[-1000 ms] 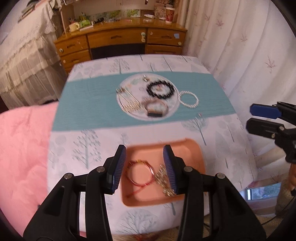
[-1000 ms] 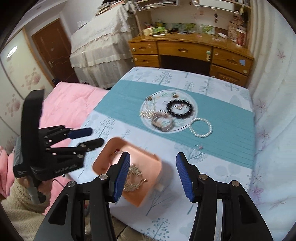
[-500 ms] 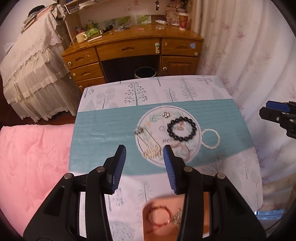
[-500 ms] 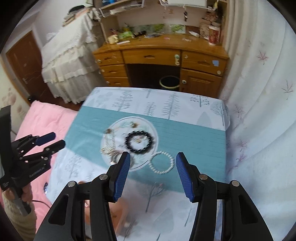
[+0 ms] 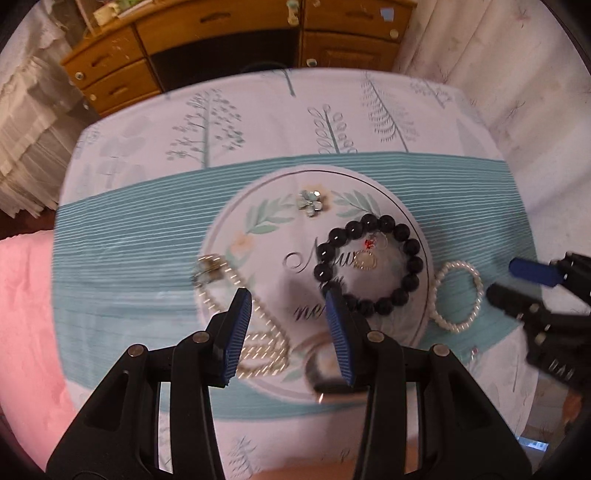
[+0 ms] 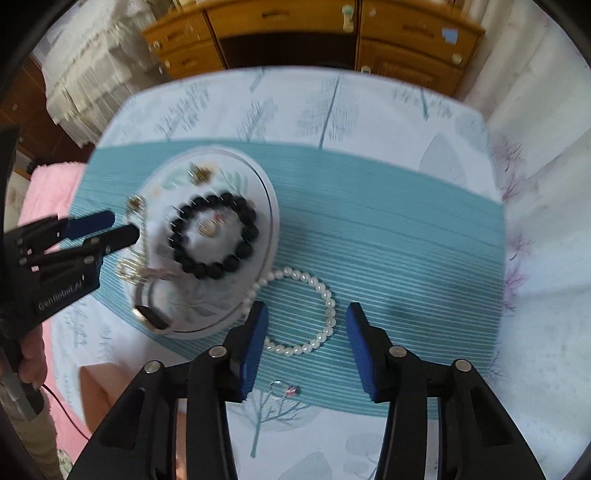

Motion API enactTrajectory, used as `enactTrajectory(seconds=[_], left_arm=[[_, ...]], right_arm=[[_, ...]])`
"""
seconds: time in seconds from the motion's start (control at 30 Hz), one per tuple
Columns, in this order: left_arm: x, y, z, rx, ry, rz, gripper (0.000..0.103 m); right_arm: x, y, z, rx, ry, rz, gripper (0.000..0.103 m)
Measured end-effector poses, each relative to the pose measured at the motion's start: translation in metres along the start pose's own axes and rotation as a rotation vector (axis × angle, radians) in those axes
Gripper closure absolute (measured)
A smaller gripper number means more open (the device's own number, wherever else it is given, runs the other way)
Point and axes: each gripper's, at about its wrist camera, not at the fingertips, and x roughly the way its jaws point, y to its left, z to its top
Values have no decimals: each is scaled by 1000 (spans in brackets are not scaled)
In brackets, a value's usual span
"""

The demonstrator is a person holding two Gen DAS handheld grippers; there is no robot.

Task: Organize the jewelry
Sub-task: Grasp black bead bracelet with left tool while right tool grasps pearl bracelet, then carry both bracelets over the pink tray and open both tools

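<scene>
A round white plate (image 5: 273, 236) (image 6: 271, 206) lies on the teal runner. On it are a black bead bracelet (image 5: 369, 264) (image 6: 214, 236), a gold chain (image 5: 258, 332), a flower brooch (image 5: 312, 201), a small ring pendant (image 5: 365, 258) and a watch-like band (image 5: 325, 369). A white pearl bracelet (image 5: 458, 295) (image 6: 303, 310) lies on the runner beside the plate. My left gripper (image 5: 288, 325) is open and empty, low over the plate's near half. My right gripper (image 6: 304, 347) is open and empty over the pearl bracelet.
A small ring with a pink stone (image 6: 284, 389) lies on the cloth near the right gripper. A corner of the salmon tray (image 6: 99, 398) shows at the lower left. A wooden desk (image 5: 229, 29) stands behind the table; a pink blanket (image 5: 22, 332) is on the left.
Both grippers have moved forward from the salmon tray, now nearly out of view, and dropped close to the table. The left is over the plate, the right over the pearl bracelet.
</scene>
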Motion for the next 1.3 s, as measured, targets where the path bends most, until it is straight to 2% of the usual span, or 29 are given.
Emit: enactTrajectory(seconds=[0.23,0.47,0.5,0.6,0.7,0.73,0.87,1.07,1.3], left_arm=[[35,-12,15,-3,31,6,64],[49,-14,22,-5,48,15,64],[51,-14,24,-6,51,14,65],[55,-17,25,-8,51,15,67],[55,-21,25,-1,44,9,77],[54,-22,24,2,40,8,90],[53,-23,21,-11,32,0,91],[18,-17,13,-48,-43,-21,91],[-68,-13,-6,-44,-183,-32,91]], right_arm=[[47,-4,0,-9,40,-29,71],[64,-3,-1,-44,31,-62,88],[64,-2,-2,-51,24,-78,93],[63,3,-4,-78,9,-104,95],[62,5,-8,-83,1,-105,95],[62,6,-9,-83,-2,-104,96],[54,8,-13,-67,-28,-86,96],[22,11,-17,-49,-92,-54,96],[-35,30,-35,-51,-193,-36,96]])
